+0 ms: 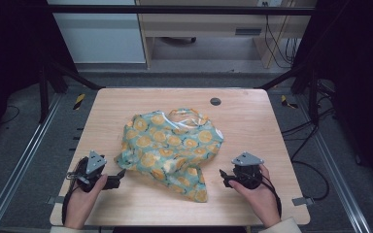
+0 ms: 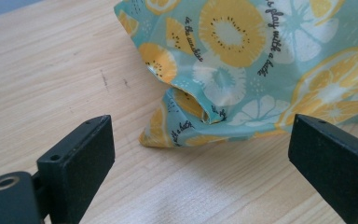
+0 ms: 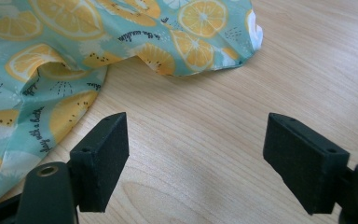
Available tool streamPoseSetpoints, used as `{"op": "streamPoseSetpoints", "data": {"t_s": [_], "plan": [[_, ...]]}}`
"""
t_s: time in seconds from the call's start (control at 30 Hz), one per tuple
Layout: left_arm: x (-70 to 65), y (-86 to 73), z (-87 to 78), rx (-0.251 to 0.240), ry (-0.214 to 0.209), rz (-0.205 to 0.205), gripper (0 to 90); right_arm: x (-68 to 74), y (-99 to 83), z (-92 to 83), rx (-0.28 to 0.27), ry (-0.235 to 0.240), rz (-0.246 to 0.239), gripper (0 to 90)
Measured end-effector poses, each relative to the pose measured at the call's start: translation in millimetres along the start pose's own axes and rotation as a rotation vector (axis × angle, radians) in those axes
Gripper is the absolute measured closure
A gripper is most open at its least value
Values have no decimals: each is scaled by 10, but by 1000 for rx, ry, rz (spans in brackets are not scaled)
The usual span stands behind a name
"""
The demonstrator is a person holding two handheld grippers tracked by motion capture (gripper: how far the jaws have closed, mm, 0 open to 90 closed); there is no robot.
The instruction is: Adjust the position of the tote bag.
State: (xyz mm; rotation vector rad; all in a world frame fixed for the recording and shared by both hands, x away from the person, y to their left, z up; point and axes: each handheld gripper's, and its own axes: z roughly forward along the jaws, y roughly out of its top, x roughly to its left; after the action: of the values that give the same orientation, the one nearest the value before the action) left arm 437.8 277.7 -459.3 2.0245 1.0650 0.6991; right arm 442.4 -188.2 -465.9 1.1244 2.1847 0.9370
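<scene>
Approach step, by my read: both your left gripper (image 1: 118,178) and right gripper (image 1: 223,177) are released and empty, the crumpled lemon-print bag (image 1: 170,148) lies on the desk (image 1: 252,126) between them, just ahead of each; next, close on its near edges.

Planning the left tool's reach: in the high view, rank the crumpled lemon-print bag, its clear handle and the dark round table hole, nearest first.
1. Crumpled lemon-print bag: just right of the left tool.
2. Clear handle: at the bag's far edge.
3. Dark round table hole: far, beyond the handle.

Overhead camera; two close tong-mounted views
</scene>
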Motion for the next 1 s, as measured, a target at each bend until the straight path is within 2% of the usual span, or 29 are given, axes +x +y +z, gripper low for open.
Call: {"op": "streamPoseSetpoints", "data": {"t_s": [0.1, 0.3, 0.33, 0.4, 0.43, 0.57, 0.63, 0.67, 0.73, 0.8, 0.9, 0.97, 1.0], "plan": [[-17, 11, -1, 1, -5, -1, 67, 7, 7, 5, 6, 6, 17, 248], [-64, 26, -34, -5, -2, 32, 67, 40, 21, -3, 2, 5, 11, 272], [-66, 27, -42, -7, 0, 34, 66, 55, 31, -2, 2, 12, 11, 309], [-61, 32, -65, -18, 3, 33, 67, 66, 38, -1, 6, 26, 11, 343], [-57, 38, -78, -29, 7, 29, 67, 91, 50, 2, 9, 40, 8, 390], [-23, 44, -128, -54, 22, 16, 70, 127, 74, 0, 6, 62, -2, 419], [-19, 33, -126, -48, 32, 10, 71, 140, 111, 7, 0, 67, -11, 429], [-20, 34, -134, -48, 50, 10, 80, 138, 138, 16, -7, 74, -10, 431], [-17, 46, -158, -63, 72, 8, 96, 120, 225, 66, -40, 112, 18, 432], [-18, 49, -168, -70, 77, 6, 96, 113, 256, 88, -44, 112, 17, 432], [-24, 32, -154, -55, 70, 7, 98, 55, 337, 170, -24, 101, 20, 430], [-31, 27, -141, -44, 62, 5, 99, -18, 396, 241, -5, 80, 25, 409], [-34, 28, -136, -42, 60, 9, 99, -102, 459, 328, 16, 68, 35, 379]]}}
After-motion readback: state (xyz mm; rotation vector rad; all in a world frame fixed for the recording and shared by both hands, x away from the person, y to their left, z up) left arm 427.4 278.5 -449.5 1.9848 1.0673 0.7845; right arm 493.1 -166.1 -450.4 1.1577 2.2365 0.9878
